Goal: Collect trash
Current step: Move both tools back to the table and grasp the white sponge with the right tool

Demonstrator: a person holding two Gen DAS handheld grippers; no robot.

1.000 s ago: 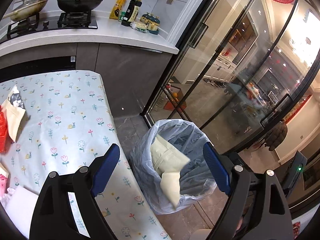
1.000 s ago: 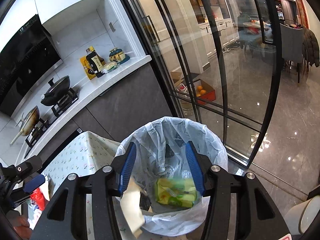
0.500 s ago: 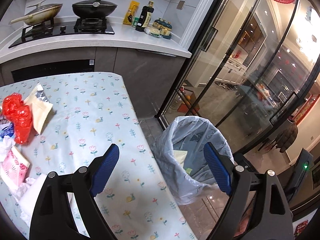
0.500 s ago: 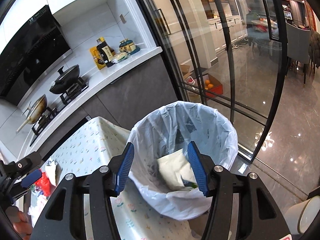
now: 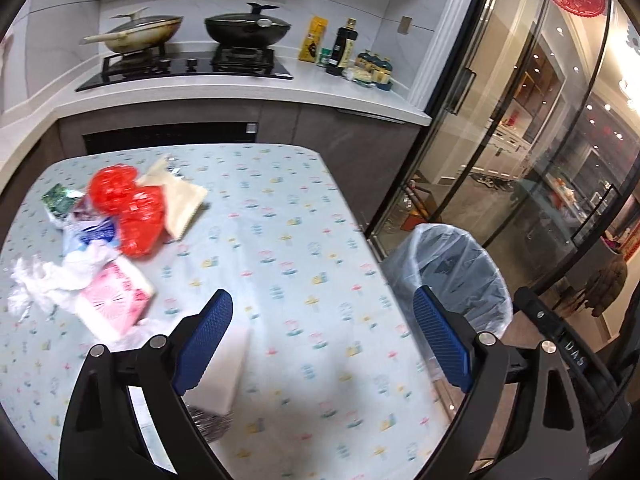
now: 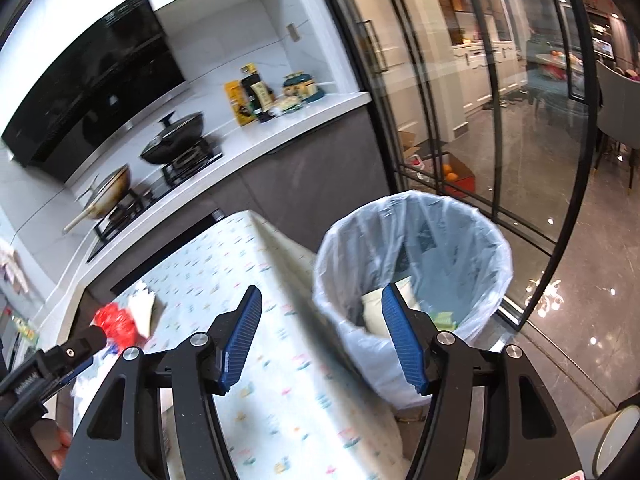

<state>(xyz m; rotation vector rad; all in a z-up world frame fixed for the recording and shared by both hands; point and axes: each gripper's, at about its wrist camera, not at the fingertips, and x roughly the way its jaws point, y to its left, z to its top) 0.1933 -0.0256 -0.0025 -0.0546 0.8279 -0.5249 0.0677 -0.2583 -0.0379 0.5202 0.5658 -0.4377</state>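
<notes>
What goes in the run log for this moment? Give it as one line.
left tongs: open, empty, over table | right tongs: open, empty | bin: holds wrappers | trash pile: on table

We cannot read the labels on the bottles (image 5: 345, 49); they are too small. Our left finger (image 5: 202, 336) hides part of a white packet (image 5: 224, 372). In the bin (image 6: 412, 280), our right finger (image 6: 400, 340) covers the blurred wrappers (image 6: 376, 312).
</notes>
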